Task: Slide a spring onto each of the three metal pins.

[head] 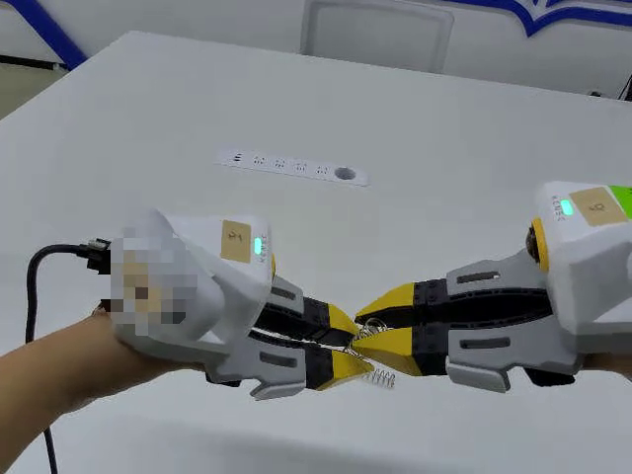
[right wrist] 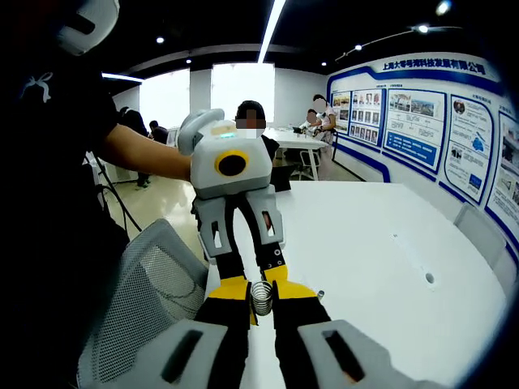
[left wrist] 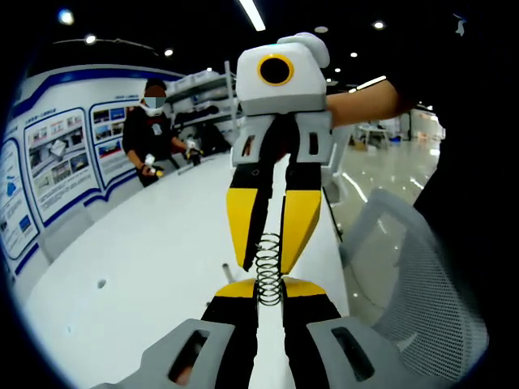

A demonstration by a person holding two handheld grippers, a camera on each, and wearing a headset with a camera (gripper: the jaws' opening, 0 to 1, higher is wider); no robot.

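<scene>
My left gripper (head: 341,348) and right gripper (head: 367,331) meet tip to tip over the table (head: 444,148) near side, a spring (left wrist: 269,271) between them; another spring (head: 381,376) lies beneath, power strip (head: 291,167) beyond, chair (head: 375,30) behind.

The wide white tabletop (head: 444,118) lies mostly bare, so there is free passage ahead and to both sides of the grippers. A long white power strip (head: 291,168) lies flat in the far middle, well apart from them. A black cable (head: 35,286) curves over the near left part, beside the person's forearm (head: 49,365). A white mesh-back chair (left wrist: 422,275) stands just beside the table edge. The left gripper (head: 355,348) and right gripper (head: 357,333) meet tip to tip. A small coiled steel spring (left wrist: 268,271), between the right one's jaws, fills the gap between them.
</scene>
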